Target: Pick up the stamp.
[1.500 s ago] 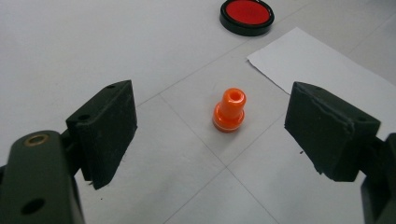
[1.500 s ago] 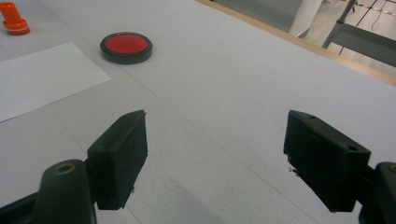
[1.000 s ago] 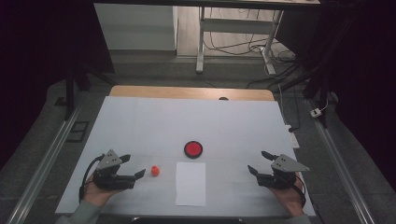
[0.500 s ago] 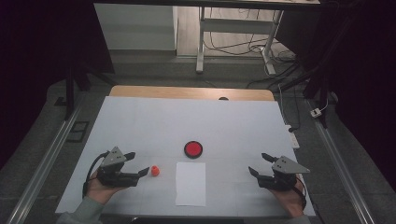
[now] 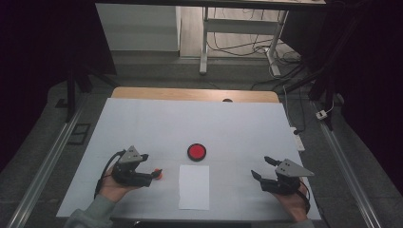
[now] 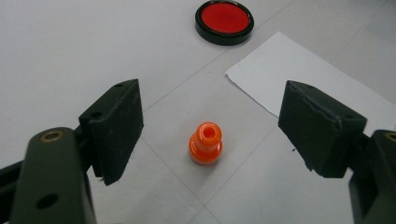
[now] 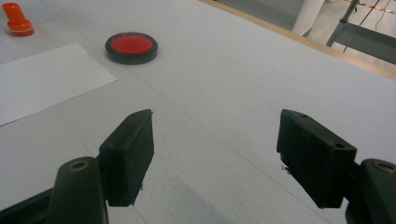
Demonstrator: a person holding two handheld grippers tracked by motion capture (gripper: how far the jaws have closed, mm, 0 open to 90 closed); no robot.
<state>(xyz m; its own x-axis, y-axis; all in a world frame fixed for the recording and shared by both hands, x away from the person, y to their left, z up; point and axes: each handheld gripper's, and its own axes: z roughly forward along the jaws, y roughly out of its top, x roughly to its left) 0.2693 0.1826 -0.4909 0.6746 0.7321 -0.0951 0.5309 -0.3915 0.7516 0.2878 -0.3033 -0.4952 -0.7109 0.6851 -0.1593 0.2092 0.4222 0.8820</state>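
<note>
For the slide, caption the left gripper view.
Open left gripper straddles an upright orange stamp, near a paper sheet and red ink pad.

No legible text, label, brand, number or sign anywhere. Blank white paper sheet (image 5: 194, 186); plain red disc (image 5: 196, 151) in black rim; unmarked orange peg (image 6: 205, 143); bare black jaw pads on both grippers; unprinted white table cover (image 5: 237, 123).

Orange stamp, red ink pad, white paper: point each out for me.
orange stamp (image 6: 205, 148), left gripper view, its body.
red ink pad (image 6: 224, 18), left gripper view, red centre.
white paper (image 5: 194, 186), high view, sheet middle.
</note>
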